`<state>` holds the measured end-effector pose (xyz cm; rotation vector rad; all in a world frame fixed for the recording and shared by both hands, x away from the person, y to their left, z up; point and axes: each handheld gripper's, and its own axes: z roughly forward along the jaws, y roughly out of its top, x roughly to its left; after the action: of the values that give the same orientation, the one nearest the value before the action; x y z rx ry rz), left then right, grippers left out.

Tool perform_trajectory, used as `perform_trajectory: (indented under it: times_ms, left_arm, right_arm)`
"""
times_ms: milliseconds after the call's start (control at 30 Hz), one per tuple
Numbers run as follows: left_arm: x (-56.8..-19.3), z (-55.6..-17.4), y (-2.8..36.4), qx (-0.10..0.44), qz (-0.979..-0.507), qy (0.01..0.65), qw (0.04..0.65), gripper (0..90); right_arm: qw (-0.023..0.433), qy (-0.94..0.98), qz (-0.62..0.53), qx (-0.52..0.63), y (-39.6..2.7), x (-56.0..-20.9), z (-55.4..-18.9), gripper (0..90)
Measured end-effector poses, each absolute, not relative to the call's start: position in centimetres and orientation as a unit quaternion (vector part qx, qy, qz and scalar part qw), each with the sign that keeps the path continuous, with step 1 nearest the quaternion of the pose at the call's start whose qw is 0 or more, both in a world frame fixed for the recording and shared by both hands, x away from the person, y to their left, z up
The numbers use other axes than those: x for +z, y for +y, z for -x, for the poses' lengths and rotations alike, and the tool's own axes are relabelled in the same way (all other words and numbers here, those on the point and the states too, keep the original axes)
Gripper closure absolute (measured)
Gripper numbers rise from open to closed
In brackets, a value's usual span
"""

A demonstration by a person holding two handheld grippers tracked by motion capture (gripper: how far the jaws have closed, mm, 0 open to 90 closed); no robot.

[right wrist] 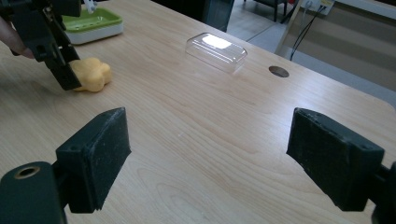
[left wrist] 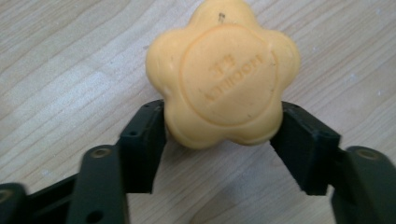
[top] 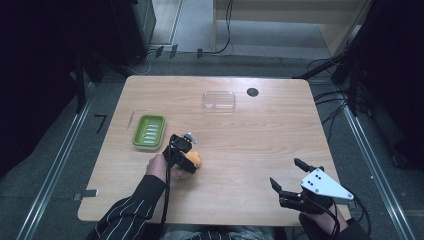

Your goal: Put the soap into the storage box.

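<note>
A: Left claw [left wrist: 223, 135]: the jaws are closed onto the orange soap [left wrist: 223, 74], one black pad pressed against each side of its near end. The soap is flower-shaped, with a round stamped disc on its upper face (the lettering is too soft to read).

B: Is the soap lifted or down?

A: In the right gripper view the soap [right wrist: 92, 74] rests on the table [right wrist: 196, 140], with the left claw [right wrist: 65, 70] clamped on it from the left. In the high view it lies in the near-left part of the table [top: 240, 145], just right of the person's left hand [top: 157, 167].

B: Right claw?

A: Right claw [top: 290, 175] is wide open with nothing between the pads (bare wood in the gap). It sits at the near-right edge of the table, well apart from the soap, grey three-cornered plate [top: 325, 185] on top.

B: Other items?

A: A green soap dish [top: 149, 131] lies just beyond and to the left of the left claw, near but not touching the soap. A clear plastic lid [top: 219, 99] lies far centre, a dark round hole [top: 252, 92] just to its right. A thin stick [top: 131, 120] lies left of the dish. The left sleeve [top: 130, 210] is dark with pale stripes.
</note>
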<state>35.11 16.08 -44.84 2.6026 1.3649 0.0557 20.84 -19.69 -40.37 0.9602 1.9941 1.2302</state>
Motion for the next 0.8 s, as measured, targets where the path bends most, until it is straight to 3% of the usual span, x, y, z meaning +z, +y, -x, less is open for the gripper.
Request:
perform_trajectory:
  times_ms: [133, 400, 800]
  left_arm:
    - [-44.8, -35.2, 16.3, 0.017, -0.882, 0.459, 0.101, 38.4]
    - [-45.1, -35.7, 15.7, 0.025, -0.882, 0.459, 0.1, 30.6]
    - [-45.4, -35.5, 14.8, 0.046, -0.892, 0.445, 0.067, 37.8]
  right_arm:
    - [0.3, 0.751, -0.362, 0.464, -19.7, -40.4, -20.8, 13.4]
    - [0.3, 0.75, -0.363, 0.464, -19.7, -40.4, -20.8, 13.4]
    - [0.301, 0.751, -0.362, 0.463, -19.7, -40.4, -20.8, 13.4]
